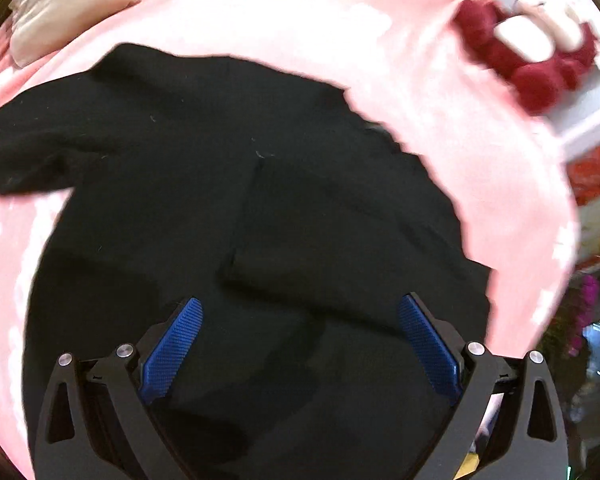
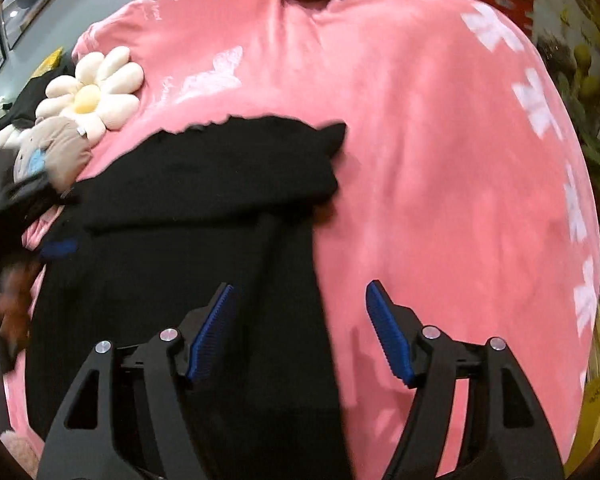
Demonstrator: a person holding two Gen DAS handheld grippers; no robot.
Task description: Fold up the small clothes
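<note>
Both your claws stand open and grip nothing: left claw (image 1: pixel 300 344) hangs over the black garment (image 1: pixel 228 208), right claw (image 2: pixel 300 332) over its edge. The garment lies partly folded on the pink blanket (image 2: pixel 440 200); no containers seen.

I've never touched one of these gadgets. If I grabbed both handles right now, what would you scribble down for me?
Left gripper: open, empty, over the black garment.
Right gripper: open, empty, straddling the garment's right edge.
Garment lies on the pink blanket; a flower cushion sits beyond it.
Done: one sleeve looks folded across the body.
Left: the other sleeve is spread out; fold it in, then fold the body.
</note>
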